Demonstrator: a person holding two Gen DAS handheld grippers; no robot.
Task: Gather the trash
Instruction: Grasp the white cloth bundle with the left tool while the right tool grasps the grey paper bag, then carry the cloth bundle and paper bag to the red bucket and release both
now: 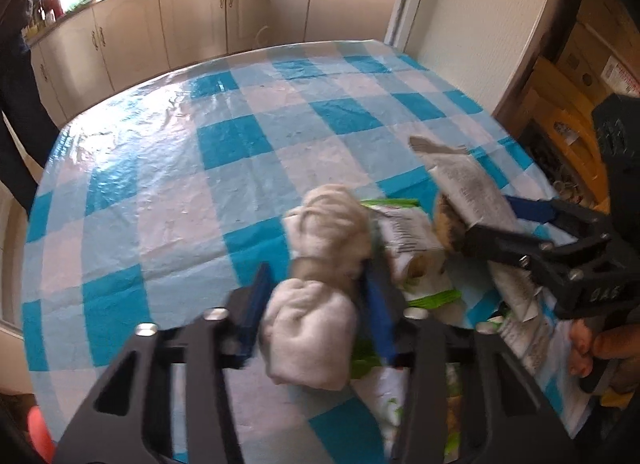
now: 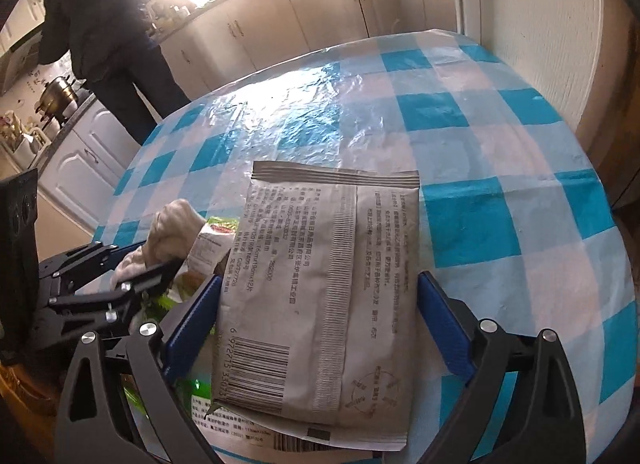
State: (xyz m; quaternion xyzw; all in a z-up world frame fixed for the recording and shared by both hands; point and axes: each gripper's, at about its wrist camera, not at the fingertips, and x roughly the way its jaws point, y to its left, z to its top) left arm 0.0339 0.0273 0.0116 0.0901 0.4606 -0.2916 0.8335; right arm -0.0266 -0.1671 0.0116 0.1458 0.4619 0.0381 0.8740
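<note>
Holding trash in both tongs above a blue-checked desk (image 1: 168, 168). The left tongs (image 1: 316, 296) pinch a crumpled white tissue wad (image 1: 320, 264) at its narrow middle; it looks soft, light and squashable, so a waist grip suits it. The right tongs (image 2: 320, 328) clamp a flat grey packet (image 2: 316, 296) across its width. It seems thin, light and floppy, likely slippery film, best gripped near the middle. A green-and-white wrapper (image 1: 404, 236) lies on the desk beneath both.

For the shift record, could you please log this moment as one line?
left gripper: shut on crumpled tissue | right gripper: shut on grey packet | green-white wrapper: on checked tablecloth
</note>
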